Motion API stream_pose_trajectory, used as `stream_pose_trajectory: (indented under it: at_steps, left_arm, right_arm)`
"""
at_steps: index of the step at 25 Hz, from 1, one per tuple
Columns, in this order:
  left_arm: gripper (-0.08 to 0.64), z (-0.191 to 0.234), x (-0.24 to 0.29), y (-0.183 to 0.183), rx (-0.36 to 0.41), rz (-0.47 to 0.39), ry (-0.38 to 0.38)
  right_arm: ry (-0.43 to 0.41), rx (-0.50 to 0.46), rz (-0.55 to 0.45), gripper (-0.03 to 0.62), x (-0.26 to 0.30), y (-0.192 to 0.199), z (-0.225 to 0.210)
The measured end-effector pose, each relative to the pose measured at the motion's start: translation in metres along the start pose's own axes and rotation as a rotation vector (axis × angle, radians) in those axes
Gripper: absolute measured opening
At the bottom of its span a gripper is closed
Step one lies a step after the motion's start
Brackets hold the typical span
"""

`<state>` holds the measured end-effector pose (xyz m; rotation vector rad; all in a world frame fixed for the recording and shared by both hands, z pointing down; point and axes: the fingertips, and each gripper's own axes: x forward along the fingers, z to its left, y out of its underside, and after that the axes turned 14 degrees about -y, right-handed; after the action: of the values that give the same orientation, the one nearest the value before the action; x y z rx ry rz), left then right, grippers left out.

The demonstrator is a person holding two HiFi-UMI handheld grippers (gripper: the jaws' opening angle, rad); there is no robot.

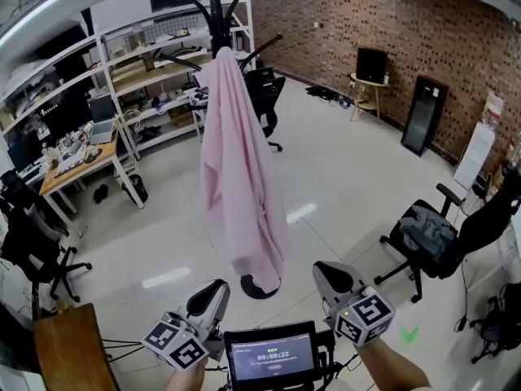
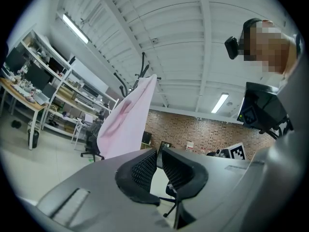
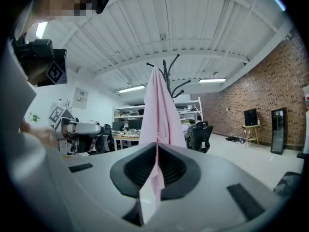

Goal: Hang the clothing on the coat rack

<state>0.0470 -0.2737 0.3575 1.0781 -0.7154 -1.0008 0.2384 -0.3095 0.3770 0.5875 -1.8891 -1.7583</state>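
Observation:
A long pink garment hangs from the top of the black coat rack, its hem just above the rack's round base. Both grippers are low at the front of the head view, short of the garment and not touching it. My left gripper points at the garment; its jaws stand a narrow slit apart with nothing between them. My right gripper has its jaws pressed together and empty. The garment shows straight ahead behind them.
An office chair with grey cloth on its seat stands to the right. A black chair and a wooden desk are to the left, with shelves behind. A small screen sits between the grippers.

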Motion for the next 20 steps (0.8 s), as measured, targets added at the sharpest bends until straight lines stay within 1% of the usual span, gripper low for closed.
stream_pose_trajectory:
  at_steps: [7, 12, 17, 20]
  left_arm:
    - [0.041, 0.001, -0.002, 0.004, -0.004, 0.013, -0.005]
    - [0.041, -0.001, -0.009, 0.01, -0.006, 0.027, -0.006]
    - [0.041, -0.002, -0.015, 0.001, 0.006, 0.006, -0.003]
    - [0.041, -0.003, -0.017, 0.001, 0.009, 0.014, -0.007]
  right_arm:
    - [0.004, 0.015, 0.015, 0.005, -0.005, 0.006, -0.003]
    - [-0.007, 0.016, 0.024, 0.003, -0.009, 0.01, 0.004]
    - [-0.022, -0.014, 0.009, 0.003, -0.004, -0.001, 0.011]
    - [-0.029, -0.017, 0.007, 0.003, -0.003, -0.005, 0.014]
